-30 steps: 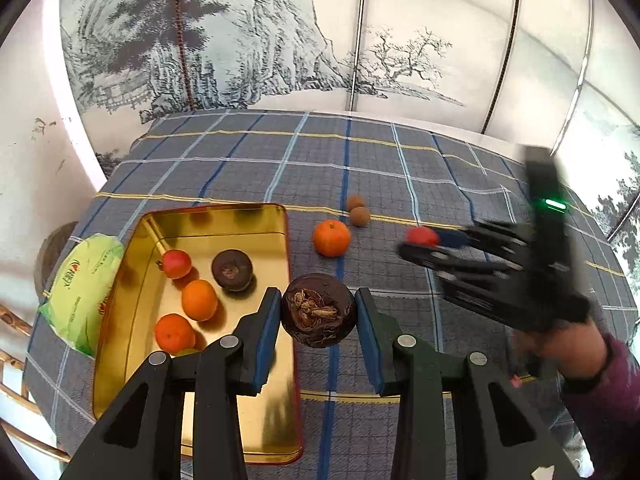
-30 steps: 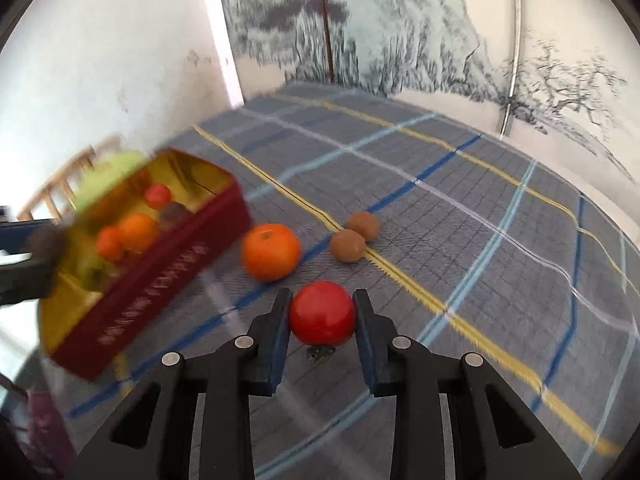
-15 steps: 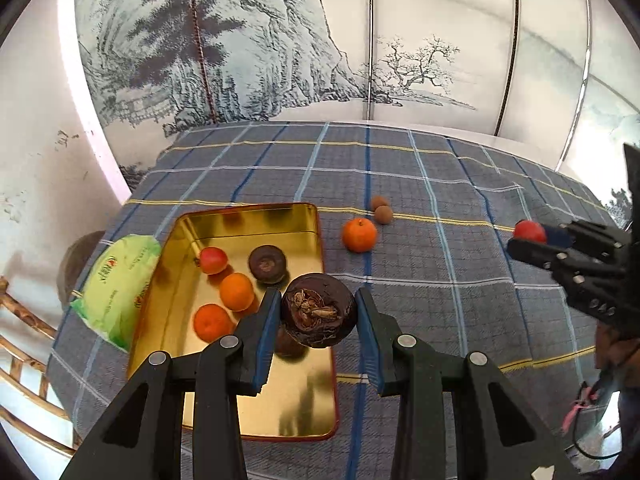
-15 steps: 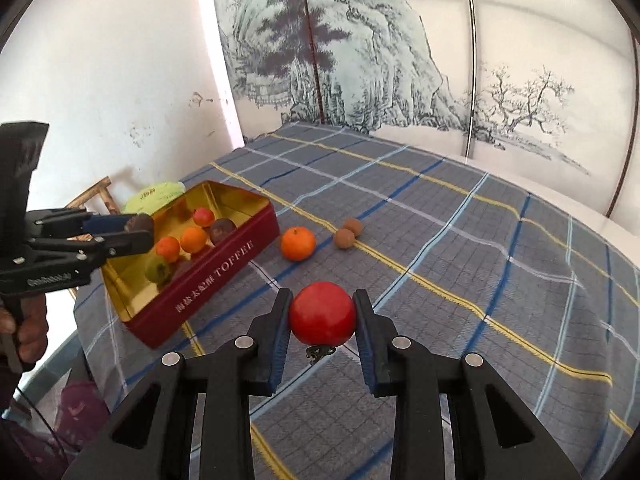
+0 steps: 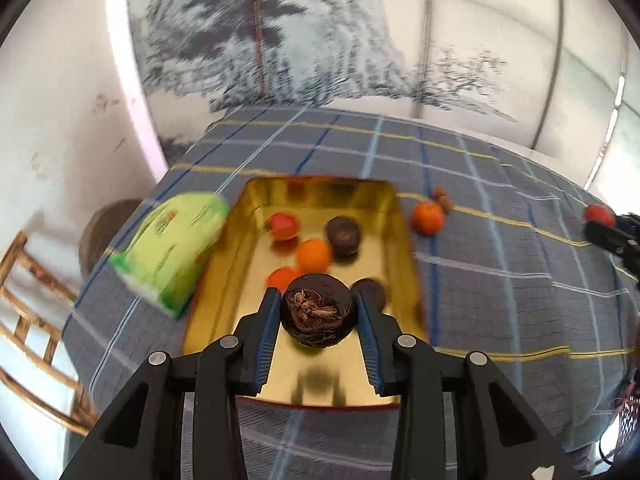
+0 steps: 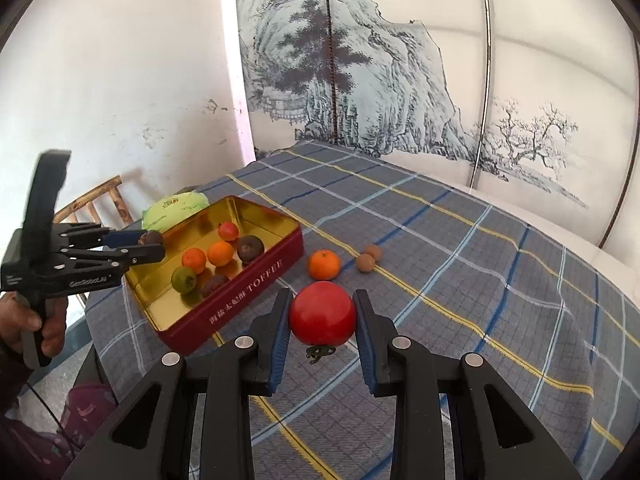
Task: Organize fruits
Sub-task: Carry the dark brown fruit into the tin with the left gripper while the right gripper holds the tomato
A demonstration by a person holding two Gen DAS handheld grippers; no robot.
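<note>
My left gripper (image 5: 317, 320) is shut on a dark brown mangosteen (image 5: 317, 310) and holds it above the near part of the gold tin (image 5: 240, 232). The tin (image 6: 256, 280) holds several fruits: oranges (image 5: 314, 255), a red fruit (image 5: 284, 226), dark fruits (image 5: 342, 235) and a green one (image 6: 184, 279). My right gripper (image 6: 322, 322) is shut on a red tomato (image 6: 322, 313), held above the cloth to the right of the tin. An orange (image 6: 324, 265) and two small brown fruits (image 6: 369, 258) lie on the cloth. The left gripper (image 6: 150, 242) also shows in the right wrist view.
A green packet (image 5: 172, 248) lies against the tin's left side. A bamboo chair (image 6: 94, 204) stands beyond the table's left edge. The checked tablecloth (image 6: 480, 280) stretches right. A painted screen (image 6: 360, 80) backs the table.
My left gripper has moved left with the mangosteen, from beside the tin to over its inside. My right gripper has pulled back and up with the tomato.
</note>
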